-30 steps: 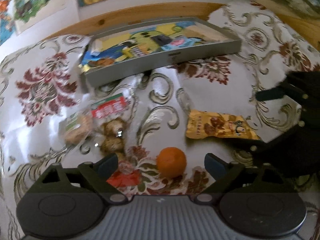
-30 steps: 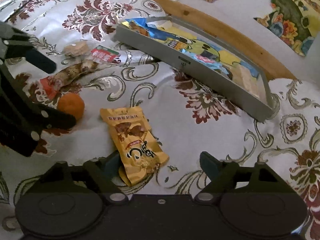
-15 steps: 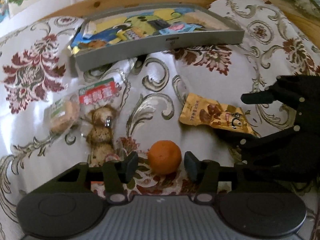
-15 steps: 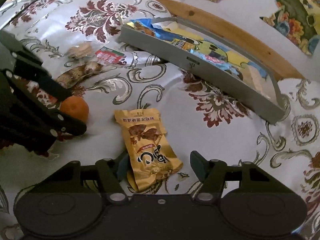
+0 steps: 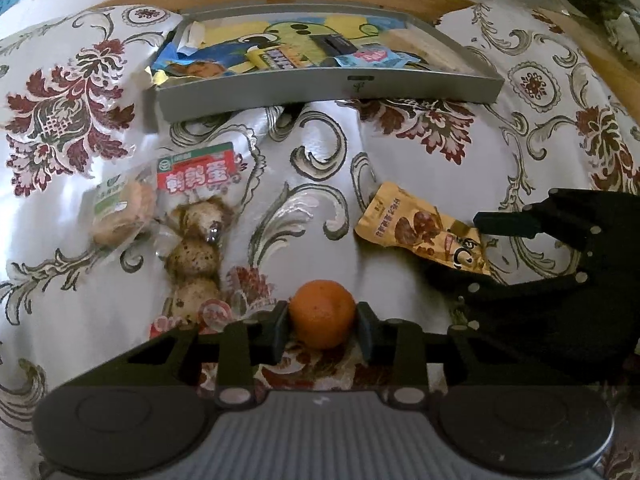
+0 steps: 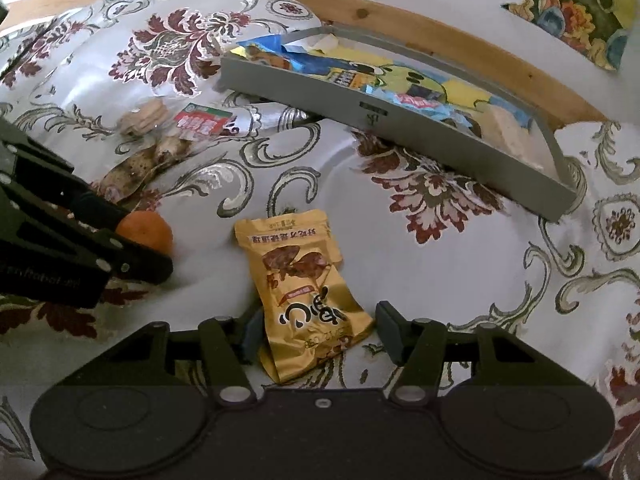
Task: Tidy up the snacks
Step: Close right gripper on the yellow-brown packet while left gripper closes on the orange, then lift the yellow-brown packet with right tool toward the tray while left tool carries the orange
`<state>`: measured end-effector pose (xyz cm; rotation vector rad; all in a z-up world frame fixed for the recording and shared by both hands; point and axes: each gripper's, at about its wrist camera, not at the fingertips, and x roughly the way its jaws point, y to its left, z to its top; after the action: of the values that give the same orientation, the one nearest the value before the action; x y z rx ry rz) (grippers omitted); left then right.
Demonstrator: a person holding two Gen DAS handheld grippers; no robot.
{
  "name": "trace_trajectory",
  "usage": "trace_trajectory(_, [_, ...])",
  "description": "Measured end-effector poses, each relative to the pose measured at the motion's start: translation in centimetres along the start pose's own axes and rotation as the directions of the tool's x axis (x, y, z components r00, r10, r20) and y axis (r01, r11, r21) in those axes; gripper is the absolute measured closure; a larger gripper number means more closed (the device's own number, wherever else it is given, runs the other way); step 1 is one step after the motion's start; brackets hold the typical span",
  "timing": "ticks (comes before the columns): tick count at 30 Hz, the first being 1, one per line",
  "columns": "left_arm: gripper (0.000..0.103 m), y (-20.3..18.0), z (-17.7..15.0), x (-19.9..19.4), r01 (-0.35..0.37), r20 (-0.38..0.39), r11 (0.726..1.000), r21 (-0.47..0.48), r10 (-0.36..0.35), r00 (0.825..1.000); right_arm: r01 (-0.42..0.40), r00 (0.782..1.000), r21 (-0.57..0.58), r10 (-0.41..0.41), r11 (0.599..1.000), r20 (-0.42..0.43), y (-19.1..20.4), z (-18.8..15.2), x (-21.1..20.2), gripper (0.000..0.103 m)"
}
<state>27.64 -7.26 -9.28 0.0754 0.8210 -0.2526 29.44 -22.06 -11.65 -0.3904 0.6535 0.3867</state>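
Floral cloth covers your work surface, with the grey tray point(image 5: 328, 92) of packets at the far edge. Leftmost lie the wrapped quail eggs point(image 5: 196, 236). Your left gripper point(image 5: 322, 322) is clamped on the mandarin point(image 5: 322, 313): round, soft-skinned, so squeeze gently across its middle. Your right gripper point(image 6: 316, 326) stands spread around the gold snack packet point(image 6: 304, 288): light, crinkly, slippery; pinch its lower edge.

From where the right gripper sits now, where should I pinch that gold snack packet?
Take the gold snack packet across its near bottom end, coming in low from the right gripper side. It lies flat, lengthwise toward the gripper, its crinkled end already between the open jaws and narrower than their gap.
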Motion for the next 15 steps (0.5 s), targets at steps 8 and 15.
trace_trajectory(8, [0.065, -0.3, -0.1, -0.8, -0.024, 0.002, 1.000, -0.012, 0.024, 1.000, -0.021, 1.000, 0.041, 0.022, 0.999, -0.010, -0.5, 0.1, 0.1, 0.043])
trace_trajectory(15, [0.065, -0.4, 0.2, -1.8, -0.040, 0.016, 0.999, -0.020, 0.040, 0.999, 0.018, 1.000, -0.010, -0.018, 1.000, -0.007, 0.4, 0.2, -0.1, 0.045])
